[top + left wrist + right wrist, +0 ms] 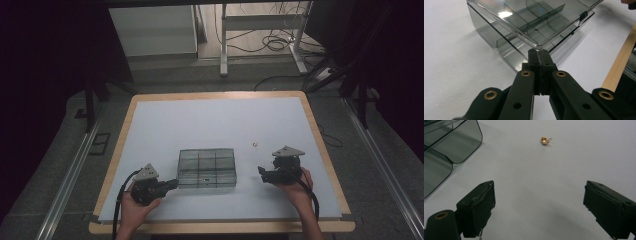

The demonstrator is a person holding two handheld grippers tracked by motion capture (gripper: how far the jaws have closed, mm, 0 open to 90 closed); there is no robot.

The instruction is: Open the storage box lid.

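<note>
On the white table (220,120), a clear compartment box (207,168) is sitting near the front edge, between the two grippers, and a small gold earring (254,145) is lying just beyond its right side, apart from it. The left gripper (173,183) is resting at the box's left front corner with its jaws pressed fully together — in the left gripper view (540,53) their tips are meeting the edge of the raised lid (529,30), though whether they are pinching it or merely touching it I cannot tell. The right gripper (260,171) is hovering with its jaws spread wide and nothing between them; in the right gripper view the earring (545,140) is lying well ahead of the pads.

Risks, as I judge them: the earring is tiny and rounded, so a fast close is likely to be flicking it away across the smooth surface. Pads landing off-centre would be pushing it rather than trapping it. At the box, a closed tip slipping off the thin lid edge would be letting it drop — or nudging the light box sideways.
</note>
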